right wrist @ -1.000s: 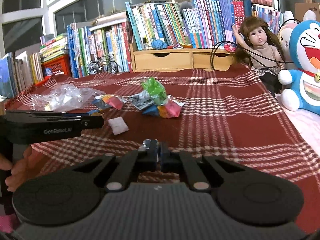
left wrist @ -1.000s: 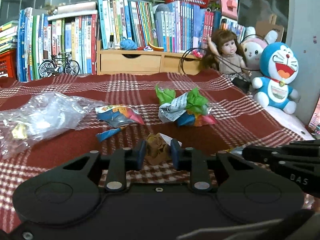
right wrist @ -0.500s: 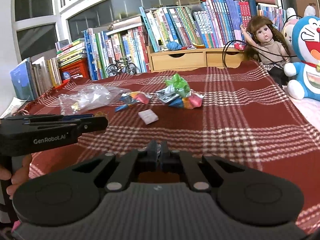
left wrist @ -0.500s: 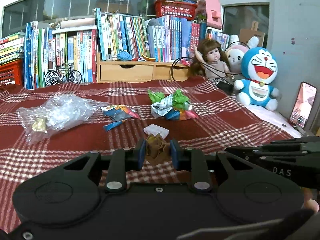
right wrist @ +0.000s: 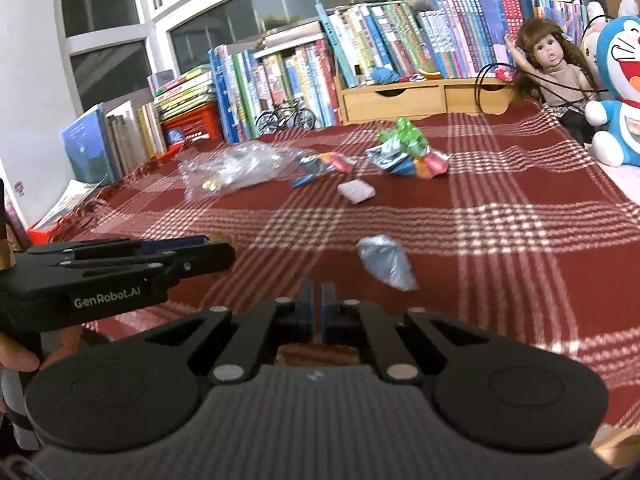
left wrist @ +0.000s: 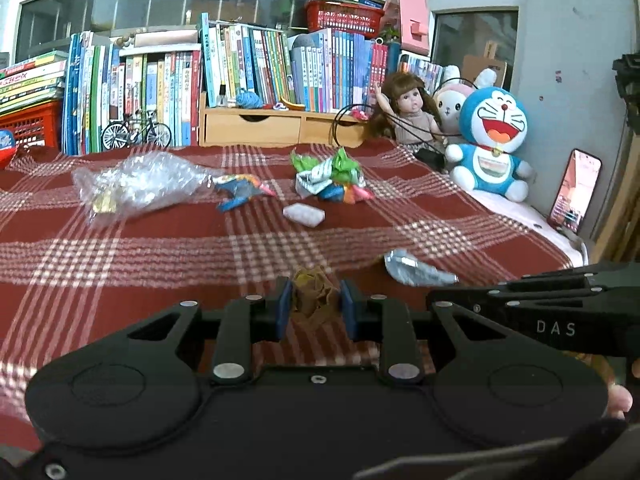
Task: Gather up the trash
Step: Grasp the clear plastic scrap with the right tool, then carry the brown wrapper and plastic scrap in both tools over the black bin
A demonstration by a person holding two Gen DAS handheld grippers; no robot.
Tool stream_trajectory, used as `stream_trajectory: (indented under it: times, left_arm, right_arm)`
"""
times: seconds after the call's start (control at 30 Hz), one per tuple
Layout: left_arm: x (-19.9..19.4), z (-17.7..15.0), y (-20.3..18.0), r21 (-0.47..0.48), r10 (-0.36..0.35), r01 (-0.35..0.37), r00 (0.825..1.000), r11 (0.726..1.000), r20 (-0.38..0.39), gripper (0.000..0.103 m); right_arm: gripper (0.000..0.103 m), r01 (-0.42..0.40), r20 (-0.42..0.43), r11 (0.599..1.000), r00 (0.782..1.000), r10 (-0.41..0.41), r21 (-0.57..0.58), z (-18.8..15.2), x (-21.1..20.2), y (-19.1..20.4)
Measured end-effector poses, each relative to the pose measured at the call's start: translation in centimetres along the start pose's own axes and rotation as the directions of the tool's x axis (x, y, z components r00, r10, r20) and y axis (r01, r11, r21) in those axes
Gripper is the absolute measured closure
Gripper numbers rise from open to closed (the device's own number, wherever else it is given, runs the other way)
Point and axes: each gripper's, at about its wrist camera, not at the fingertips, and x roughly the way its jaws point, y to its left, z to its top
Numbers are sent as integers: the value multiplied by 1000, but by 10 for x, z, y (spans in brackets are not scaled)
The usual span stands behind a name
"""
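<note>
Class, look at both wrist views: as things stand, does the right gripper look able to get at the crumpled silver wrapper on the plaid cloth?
Probably yes. The silver wrapper lies just ahead of the right gripper with bare plaid cloth between them. Its jaws are shut and empty, so they must open first.

Both wrist cameras sit low behind their fingers, tilted down over the plaid cloth (left wrist: 120, 248), facing the bookshelf (right wrist: 400, 40); both share the scattered wrappers (left wrist: 328, 178) mid-cloth.
</note>
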Motion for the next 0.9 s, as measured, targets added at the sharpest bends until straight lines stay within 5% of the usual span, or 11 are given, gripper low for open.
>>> stream_trajectory:
  times: [0.13,0.23,0.27,0.3,0.33,0.57,0.67,0.9]
  left_arm:
    - [-8,-8,-1,23,9,-9,1000,1000,-3,78]
    - [-7,-6,2,8,18,-18,1000,1000,-2,78]
    - [-6,-5,3,1,19,-19,1000,1000,-1,78]
    - [-6,-4,4,-3,20,-20,1000,1000,2,78]
    - [-4,-2,4,-2,22,-22,1000,1000,4,78]
    - [8,-2,6,-1,32,-32,999,999,-1,78]
    - [10,-3,8,-8,33,-33,999,999,-3,78]
    - [7,-7,10,-15,22,-22,1000,1000,-9,78]
  right_arm:
    - [95,23,10,999,1000,-22,-31,-4,-4,7]
    - [84,105,60,993,993,-101,-59,4,-2,7]
    - [55,129,71,989,990,-124,-71,7,1,6]
    - [38,144,74,986,988,-138,-79,10,6,4]
    - [36,147,73,985,987,-141,-85,13,11,2]
    - [34,196,5,971,980,-197,-139,20,63,-6]
    - [70,214,-35,971,975,-219,-105,18,77,-15]
    - [80,199,-1,978,980,-200,-53,12,55,-21]
